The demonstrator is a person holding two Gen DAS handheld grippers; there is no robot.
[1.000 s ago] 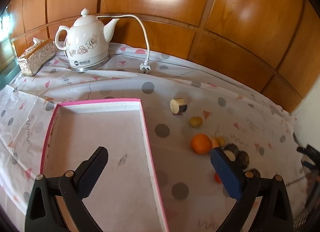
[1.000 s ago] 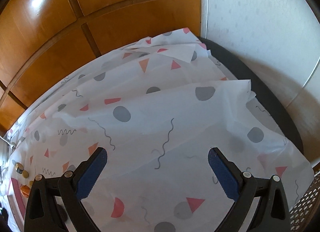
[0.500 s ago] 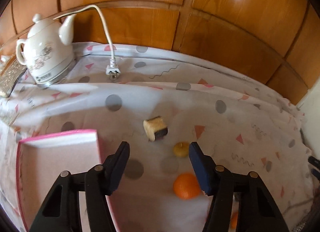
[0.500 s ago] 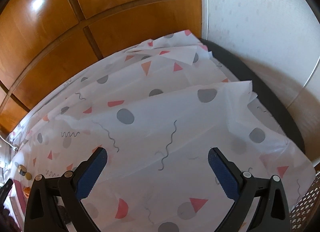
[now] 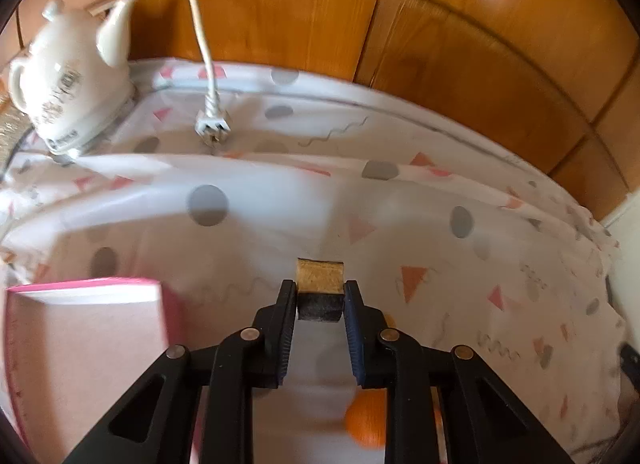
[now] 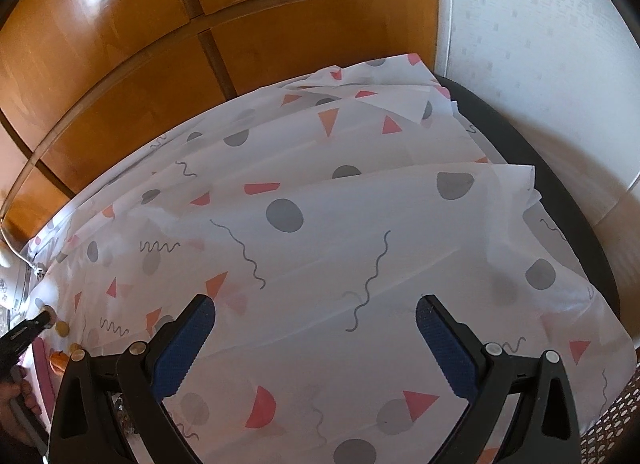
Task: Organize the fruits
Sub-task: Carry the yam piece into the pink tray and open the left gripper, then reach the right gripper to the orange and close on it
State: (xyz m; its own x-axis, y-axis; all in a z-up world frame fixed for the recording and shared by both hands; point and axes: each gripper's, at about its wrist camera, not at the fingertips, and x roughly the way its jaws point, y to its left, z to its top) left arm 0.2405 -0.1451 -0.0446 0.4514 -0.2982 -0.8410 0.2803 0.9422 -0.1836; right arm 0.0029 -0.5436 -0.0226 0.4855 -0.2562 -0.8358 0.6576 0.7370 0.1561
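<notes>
While right tongs (image 6: 314,334) gape, left tongs (image 5: 320,304) grip chunk (image 5: 320,290).

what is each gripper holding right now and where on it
The left gripper is shut on the cut fruit chunk, fingers pressing its two opposite sides. The right gripper is open and holds nothing.

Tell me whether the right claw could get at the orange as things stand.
Probably not directly. The right claw hangs open over bare tablecloth, and the orange sits far off at its left edge, beside the left claw, which has just closed on the cut fruit piece there.
</notes>
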